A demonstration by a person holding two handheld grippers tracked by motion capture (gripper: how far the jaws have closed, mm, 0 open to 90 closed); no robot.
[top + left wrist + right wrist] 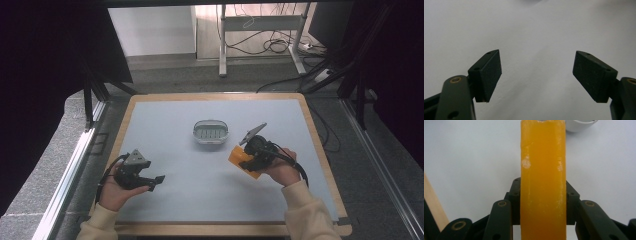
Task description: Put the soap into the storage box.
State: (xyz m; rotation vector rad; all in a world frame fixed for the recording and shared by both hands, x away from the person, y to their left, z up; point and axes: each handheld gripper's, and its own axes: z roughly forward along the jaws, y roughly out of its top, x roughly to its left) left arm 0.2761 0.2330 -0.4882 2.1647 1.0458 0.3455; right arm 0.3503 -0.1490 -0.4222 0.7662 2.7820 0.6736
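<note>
An orange bar of soap point(240, 159) is clamped in my right gripper point(248, 160), held just above the table a little right of centre. In the right gripper view the soap point(543, 182) stands on edge between the two black jaws, which press on both its sides. A white oval soap dish point(210, 131) with a ridged inside sits on the mat just left of and beyond the soap. My left gripper point(156, 180) rests near the front left, jaws wide apart; in the left gripper view its pads point(488, 75) frame bare mat with nothing between them.
The pale blue mat point(200, 195) lies on a wooden-edged table point(210, 96). The dish's white rim point(580, 126) shows beyond the soap's top right. Beyond the table are a desk frame and cables point(270, 45) on the floor.
</note>
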